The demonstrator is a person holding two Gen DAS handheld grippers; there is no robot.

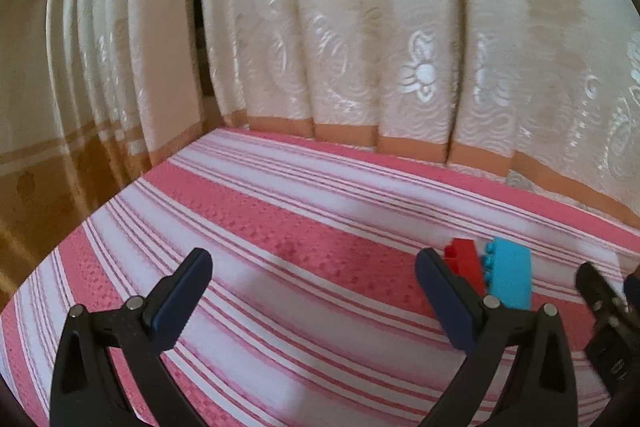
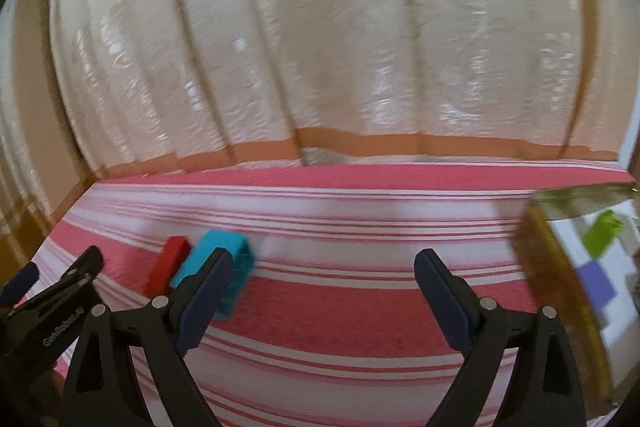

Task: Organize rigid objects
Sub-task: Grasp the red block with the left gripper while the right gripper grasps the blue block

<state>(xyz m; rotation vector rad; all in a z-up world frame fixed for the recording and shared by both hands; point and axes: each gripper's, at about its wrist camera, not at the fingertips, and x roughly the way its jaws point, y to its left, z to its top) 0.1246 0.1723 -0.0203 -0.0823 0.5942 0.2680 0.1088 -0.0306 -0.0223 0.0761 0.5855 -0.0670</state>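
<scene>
A red brick [image 1: 464,263] and a light blue brick [image 1: 510,277] lie side by side on the pink and white striped cloth [image 1: 280,235]. In the left wrist view they sit just beyond my right finger. My left gripper [image 1: 314,269] is open and empty. My right gripper [image 2: 324,271] is open and empty above the cloth. In the right wrist view the red brick [image 2: 168,263] and blue brick [image 2: 222,267] lie at its left finger. A yellowish clear container [image 2: 560,267] at the right holds a green brick [image 2: 602,233] and a purple brick [image 2: 596,285].
A cream curtain [image 1: 360,27] with an orange hem hangs along the cloth's far edge. The right gripper's body [image 1: 608,315] shows at the right edge of the left wrist view. The left gripper's body [image 2: 52,303] shows at the left edge of the right wrist view.
</scene>
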